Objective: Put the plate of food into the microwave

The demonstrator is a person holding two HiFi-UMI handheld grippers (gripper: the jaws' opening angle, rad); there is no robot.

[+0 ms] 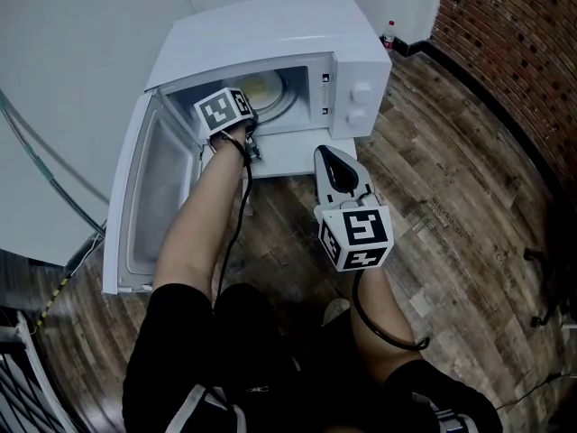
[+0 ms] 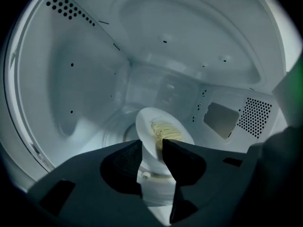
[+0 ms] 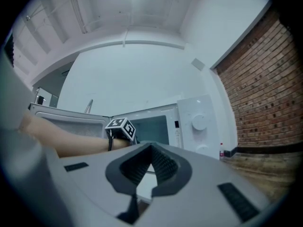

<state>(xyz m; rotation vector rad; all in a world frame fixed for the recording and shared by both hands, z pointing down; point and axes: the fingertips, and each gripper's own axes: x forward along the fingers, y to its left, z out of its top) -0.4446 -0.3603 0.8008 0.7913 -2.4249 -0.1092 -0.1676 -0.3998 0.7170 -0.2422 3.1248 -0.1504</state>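
Observation:
A white microwave (image 1: 270, 34) stands on the wooden floor with its door (image 1: 149, 197) swung open to the left. My left gripper (image 1: 239, 115) reaches into the cavity. In the left gripper view a white plate (image 2: 151, 122) with pale noodles (image 2: 168, 131) rests on the glass turntable (image 2: 113, 131). The plate's near rim lies between the parted jaws of the left gripper (image 2: 150, 143), which do not visibly press on it. My right gripper (image 1: 332, 156) hovers outside, in front of the control panel (image 1: 359, 102). Seen in its own view, the right gripper (image 3: 150, 148) is shut on nothing.
A brick wall (image 1: 514, 43) runs along the right, and a small bottle (image 1: 389, 32) stands by the white back wall. The open door blocks the left side. Bare wooden floor (image 1: 451, 215) lies to the right of the microwave.

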